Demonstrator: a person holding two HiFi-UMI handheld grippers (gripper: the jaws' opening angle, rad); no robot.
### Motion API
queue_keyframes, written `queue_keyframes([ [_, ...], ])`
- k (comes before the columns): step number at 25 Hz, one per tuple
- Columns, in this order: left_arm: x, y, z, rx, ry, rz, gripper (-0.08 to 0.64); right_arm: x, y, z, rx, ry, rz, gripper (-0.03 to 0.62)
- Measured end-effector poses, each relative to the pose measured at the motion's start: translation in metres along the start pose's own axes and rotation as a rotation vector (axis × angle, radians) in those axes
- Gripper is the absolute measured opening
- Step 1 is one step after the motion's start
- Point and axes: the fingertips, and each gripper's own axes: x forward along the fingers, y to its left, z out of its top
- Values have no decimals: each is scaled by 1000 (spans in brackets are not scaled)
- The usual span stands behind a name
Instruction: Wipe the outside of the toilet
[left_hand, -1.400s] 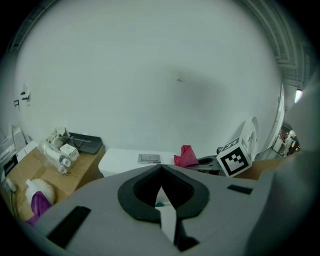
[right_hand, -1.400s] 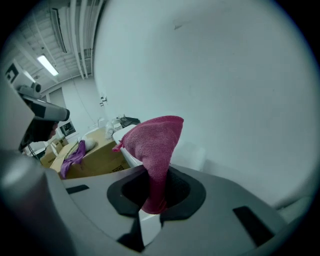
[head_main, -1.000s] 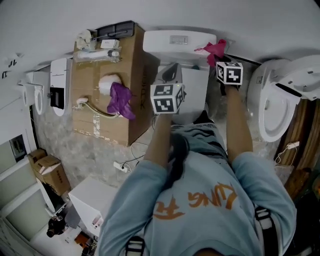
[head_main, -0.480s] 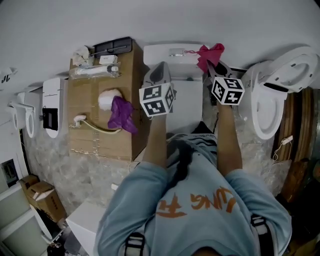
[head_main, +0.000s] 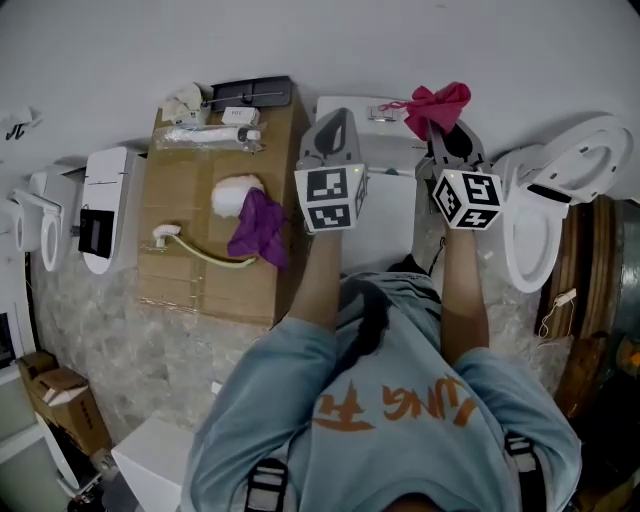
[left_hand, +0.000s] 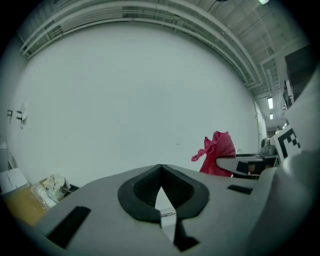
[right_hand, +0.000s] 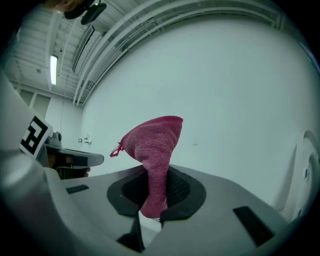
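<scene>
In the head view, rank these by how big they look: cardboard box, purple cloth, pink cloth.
Largest: cardboard box.
Then: purple cloth and pink cloth look about alike, so no ranking between them.

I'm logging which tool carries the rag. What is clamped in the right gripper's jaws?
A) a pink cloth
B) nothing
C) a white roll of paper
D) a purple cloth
A: the right gripper is shut on the pink cloth, which stands up from between its jaws.

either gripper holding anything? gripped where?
Right gripper is shut on the pink cloth, pinching one bunched end; the rest sticks up past the jaws. Left gripper is shut, empty.
</scene>
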Motion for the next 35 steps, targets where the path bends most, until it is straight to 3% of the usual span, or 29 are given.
queue_keyframes([
  [4, -7, 4, 13, 42, -30, -14, 20, -4, 6, 15, -109, 4, -29, 66],
  [10, -11, 12, 23, 64, -57, -29, 20, -4, 14, 21, -101, -14, -37, 67],
  [18, -22, 35, 5, 15, -24, 1, 20, -5, 31, 3, -90, 34, -23, 67],
  [28, -46, 58, -89, -126, 143, 79, 20, 4, 73, -79, -34, 220, 104, 67],
  [35, -56, 85, -153, -183, 227, 122, 20, 29, 109, -146, 3, 337, 219, 67],
])
